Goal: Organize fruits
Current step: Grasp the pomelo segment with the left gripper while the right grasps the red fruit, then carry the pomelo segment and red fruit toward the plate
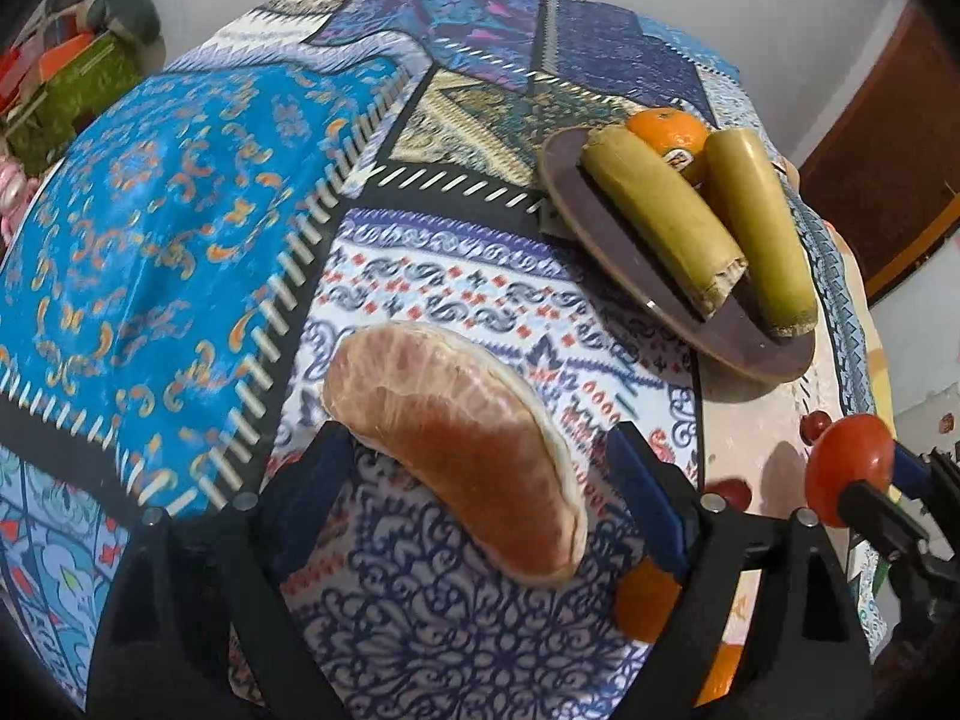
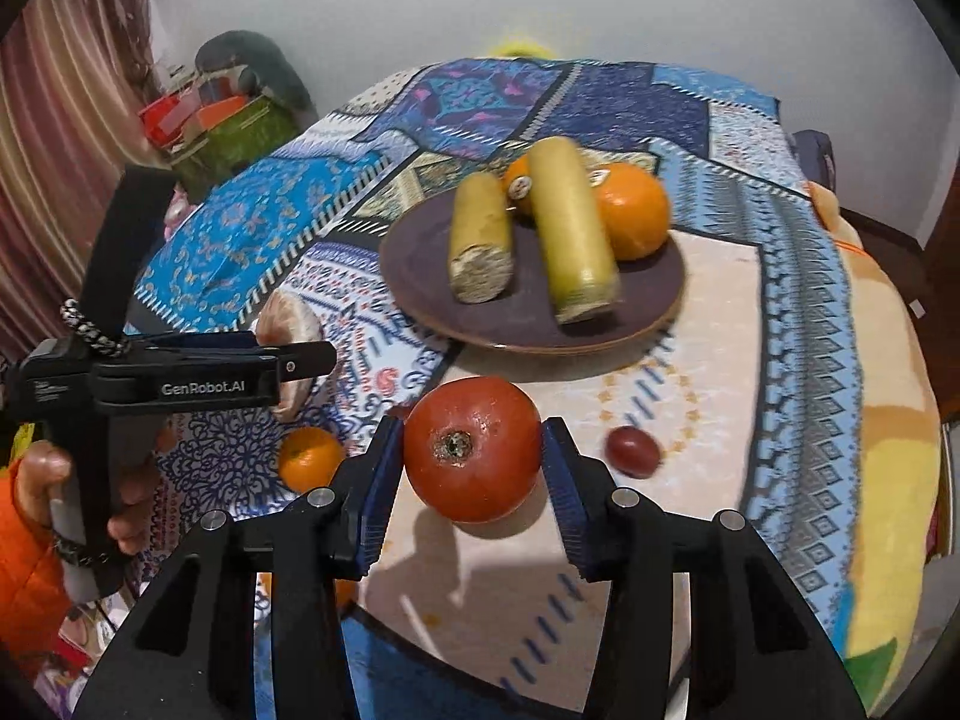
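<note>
Two grips: our left tongs (image 1: 474, 468) hold the pomelo wedge (image 1: 462, 450) centre-frame; right tongs (image 2: 474, 456) clamp the tomato (image 2: 472, 449) lower-centre.

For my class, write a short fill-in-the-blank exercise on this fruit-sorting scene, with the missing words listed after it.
1. The right gripper is closed on a red ____.
2. The pink citrus segment lies between the fingers of the ____ gripper.
3. Two banana pieces lie on the dark ____ beside the large orange.
4. A small dark grape lies on the cloth, to the ____ of the tomato in the right wrist view.

Missing words: tomato; left; plate; right
</note>
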Available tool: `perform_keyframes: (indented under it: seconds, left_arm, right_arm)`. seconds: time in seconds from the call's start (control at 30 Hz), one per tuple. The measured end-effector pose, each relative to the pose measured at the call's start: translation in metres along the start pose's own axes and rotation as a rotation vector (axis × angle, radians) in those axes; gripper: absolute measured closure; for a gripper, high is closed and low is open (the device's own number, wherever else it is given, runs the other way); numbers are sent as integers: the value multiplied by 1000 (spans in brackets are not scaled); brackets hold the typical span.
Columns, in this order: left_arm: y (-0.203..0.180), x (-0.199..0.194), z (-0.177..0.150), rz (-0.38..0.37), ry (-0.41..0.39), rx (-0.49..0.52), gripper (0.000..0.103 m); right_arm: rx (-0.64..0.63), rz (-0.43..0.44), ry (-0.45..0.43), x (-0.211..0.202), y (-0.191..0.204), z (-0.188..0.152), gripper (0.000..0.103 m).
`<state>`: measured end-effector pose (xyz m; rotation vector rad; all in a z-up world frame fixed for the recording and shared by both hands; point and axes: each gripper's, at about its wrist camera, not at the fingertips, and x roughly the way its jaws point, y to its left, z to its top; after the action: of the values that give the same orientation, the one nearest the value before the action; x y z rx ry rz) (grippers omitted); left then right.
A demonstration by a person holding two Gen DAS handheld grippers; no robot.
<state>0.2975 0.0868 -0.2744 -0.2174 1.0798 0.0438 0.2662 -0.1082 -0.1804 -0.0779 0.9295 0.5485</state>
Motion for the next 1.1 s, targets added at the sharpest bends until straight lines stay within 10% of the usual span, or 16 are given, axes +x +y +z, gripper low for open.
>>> perform_keyframes:
  seconds: [0.27, 0.87, 1.1]
  left_arm:
    - [-22, -3, -4, -99, 9, 135, 54]
    - [-24, 3, 3, -115, 41, 106, 60]
    - [-27, -30, 7, -70, -62, 118, 60]
  right_arm:
    - [27, -15, -29, -10, -15, -3, 60]
    - [53, -19, -62, -17, -31, -2, 60]
    - [43, -45, -82, -24, -39, 6, 60]
